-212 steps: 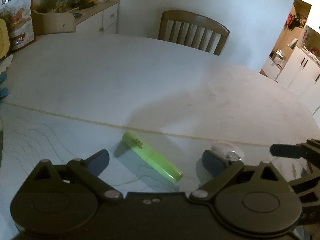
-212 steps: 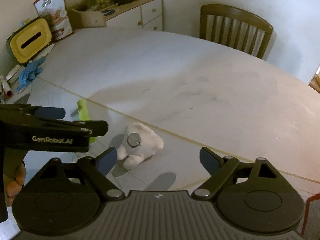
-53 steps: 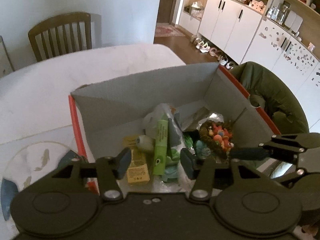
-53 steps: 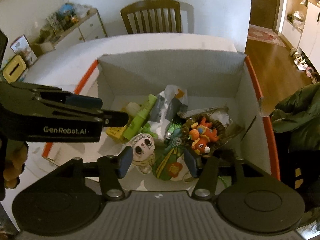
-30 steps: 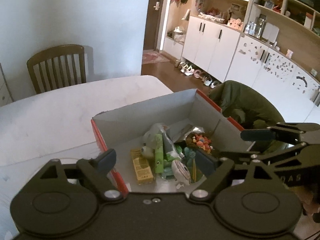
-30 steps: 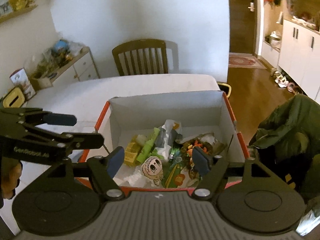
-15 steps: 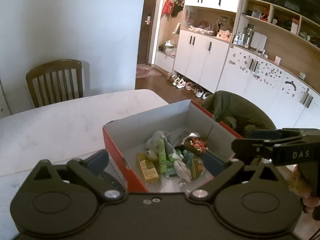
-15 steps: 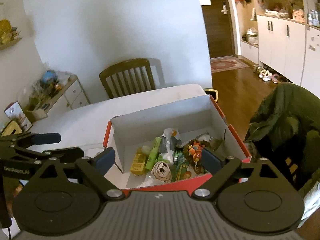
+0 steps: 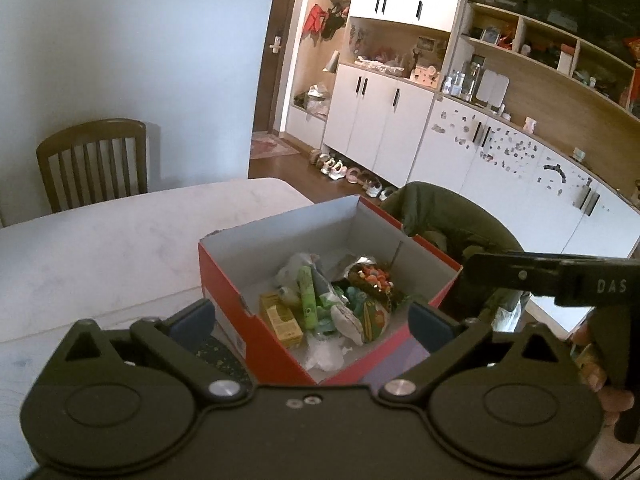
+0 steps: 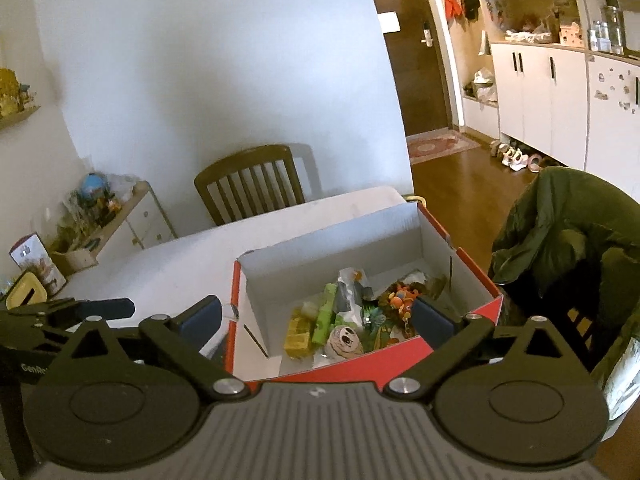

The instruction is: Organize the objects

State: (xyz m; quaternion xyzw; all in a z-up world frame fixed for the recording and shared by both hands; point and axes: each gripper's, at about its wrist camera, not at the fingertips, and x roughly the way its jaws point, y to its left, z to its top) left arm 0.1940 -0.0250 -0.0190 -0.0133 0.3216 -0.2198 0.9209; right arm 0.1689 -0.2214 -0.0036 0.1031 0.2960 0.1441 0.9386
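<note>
A red cardboard box (image 9: 224,280) (image 10: 452,240) with grey inner walls stands at the table's right end. Inside lie a green tube (image 9: 307,298) (image 10: 325,314), a yellow packet (image 9: 280,320) (image 10: 298,334), a round white plush face (image 10: 345,340), a crumpled bag and small colourful toys (image 9: 372,276) (image 10: 400,294). My left gripper (image 9: 312,320) hangs open and empty, high and back from the box. The right gripper (image 10: 318,320) is open too, with nothing between its fingers, also raised well above the box. Each gripper shows at the other view's edge.
The white table (image 9: 100,240) stretches left with a wooden chair (image 9: 92,160) (image 10: 250,182) behind it. A chair draped with a dark green jacket (image 9: 452,220) (image 10: 568,240) stands right of the box. White cabinets and shoes line the far wall. A low sideboard (image 10: 132,220) stands at the left.
Both grippers have let the green tube and the plush drop into the box, opened wide, and kept rising and pulling back, so the box looks smaller.
</note>
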